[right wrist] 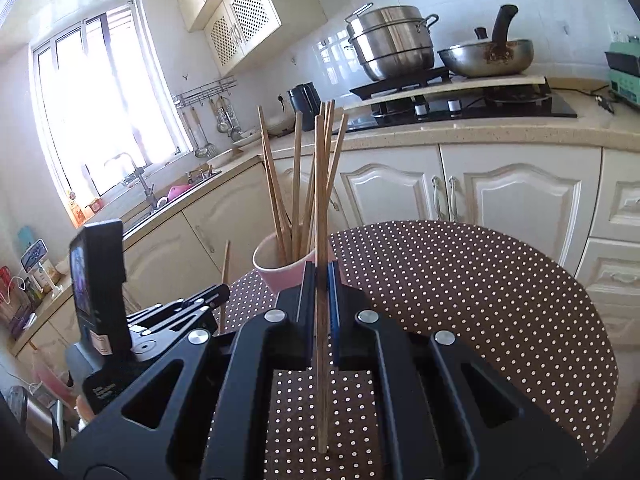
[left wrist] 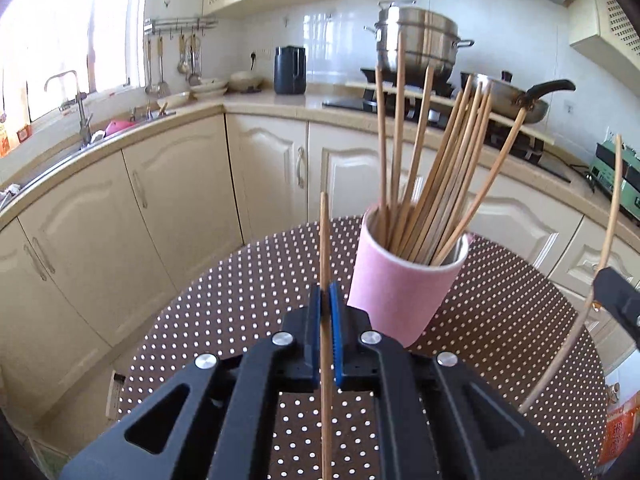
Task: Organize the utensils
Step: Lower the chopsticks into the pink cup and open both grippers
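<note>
Left gripper [left wrist: 326,300] fingers clamped on chopstick [left wrist: 325,240]; right gripper [right wrist: 321,280] fingers clamped on another chopstick [right wrist: 320,200]; pink cup [left wrist: 396,292] near.

Both wrist cameras look forward and slightly down, close over the polka-dot table [left wrist: 500,320], sharing the pink cup [right wrist: 280,272], counter and stove [left wrist: 440,96].

The left hand-held gripper [left wrist: 329,300] clamps one chopstick [left wrist: 325,248] beside the pink cup [left wrist: 396,296].
</note>
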A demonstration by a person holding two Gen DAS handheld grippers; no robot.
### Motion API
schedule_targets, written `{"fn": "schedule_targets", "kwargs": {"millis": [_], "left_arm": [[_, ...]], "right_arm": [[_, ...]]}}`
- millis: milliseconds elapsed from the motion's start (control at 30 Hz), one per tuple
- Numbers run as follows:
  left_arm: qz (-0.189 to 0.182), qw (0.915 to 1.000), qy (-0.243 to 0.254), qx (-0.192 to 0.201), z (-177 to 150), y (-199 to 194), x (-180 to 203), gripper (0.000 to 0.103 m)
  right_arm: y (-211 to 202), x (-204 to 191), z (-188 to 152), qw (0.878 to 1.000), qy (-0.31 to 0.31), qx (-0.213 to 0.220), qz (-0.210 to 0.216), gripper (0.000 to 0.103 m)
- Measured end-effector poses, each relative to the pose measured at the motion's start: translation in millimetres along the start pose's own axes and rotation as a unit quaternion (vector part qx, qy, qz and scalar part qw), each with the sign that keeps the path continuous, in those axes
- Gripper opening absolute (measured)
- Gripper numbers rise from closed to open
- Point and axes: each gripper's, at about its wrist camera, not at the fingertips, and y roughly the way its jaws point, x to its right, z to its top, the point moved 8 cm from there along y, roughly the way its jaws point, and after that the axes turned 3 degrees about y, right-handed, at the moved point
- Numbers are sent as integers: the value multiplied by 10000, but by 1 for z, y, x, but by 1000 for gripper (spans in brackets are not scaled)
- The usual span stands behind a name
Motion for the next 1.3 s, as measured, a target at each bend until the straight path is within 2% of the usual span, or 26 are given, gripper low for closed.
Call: {"fn": "schedule_targets", "kwargs": {"millis": [200, 300, 600, 733, 867, 933, 1000, 1167, 1300], "left_arm": [[70, 9993, -34, 360, 18, -25, 6, 6], [-8, 9990, 24, 453, 29, -33, 10, 6], [-81, 9927, 2, 1206, 87, -62, 19, 6], [-141, 9866, -112, 1621, 124, -74, 18, 6], [-435, 9794, -379, 1934, 160, -81, 15, 6], [-582, 9719, -527, 2221, 175, -86, 11, 6], [-572, 9662, -612, 2439, 186, -87, 8, 6], [-869, 9560, -797, 2688, 190, -70, 6, 6], [-837, 9588, -636, 2640, 177, -43, 13, 6]], "right_arm": [[-5, -7, 12, 9997, -72, 187, -104, 6], [-7, -14, 21, 9993, -122, 322, -130, 6], [-20, -35, 67, 9960, -249, 837, -161, 6], [-26, -46, 95, 9928, -357, 1127, -177, 6], [-26, -54, 119, 9890, -421, 1407, -193, 6], [-23, -56, 131, 9869, -446, 1524, -284, 6], [-17, -58, 138, 9857, -469, 1593, -292, 6], [13, -56, 140, 9868, -434, 1546, -231, 6], [41, -45, 128, 9916, -252, 1250, -230, 6]]}}
